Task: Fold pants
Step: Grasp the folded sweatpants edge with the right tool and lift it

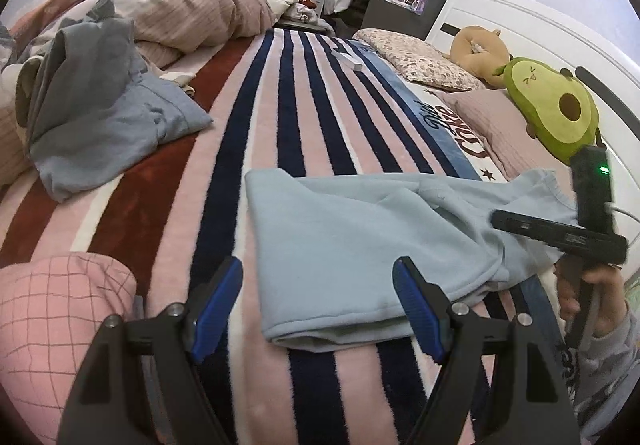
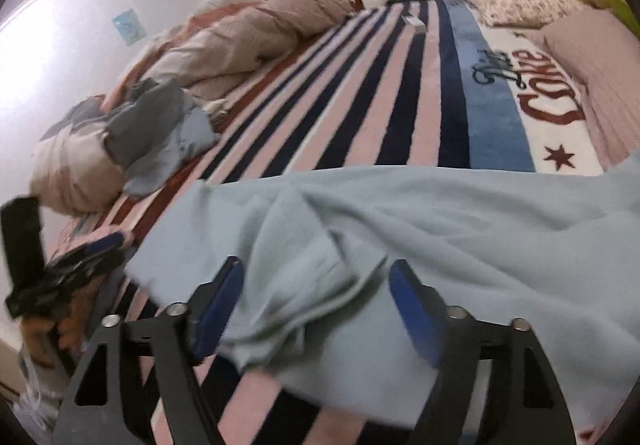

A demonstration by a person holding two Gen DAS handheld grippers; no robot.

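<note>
Pants (image 1: 360, 245) of pale blue fleece lie across the striped blanket (image 1: 304, 117) on the bed in the left wrist view, one hemmed end reaching toward 6 o'clock between the blue pads of the left tongs (image 1: 318, 305). Those tongs stand wide apart, clamped on nothing, the hem lying just beyond the right pad. At 3 o'clock the right tongs (image 1: 560, 237) show as a black body with a green light, gripped by a hand (image 1: 588, 293), over the far bunched end of the pants. A grey-blue garment (image 1: 104, 117) sits crumpled at 9 o'clock, an avocado plush (image 1: 556, 109) at 2 o'clock.

From the right wrist view, slightly blurred, the pants (image 2: 400, 229) fill the lower middle, rumpled into folds. The right tongs (image 2: 316, 309) are apart, a fold of cloth lying between the pads but not pinched. The left tongs (image 2: 60, 269) appear at 9 o'clock, beside the pants' left edge.
</note>
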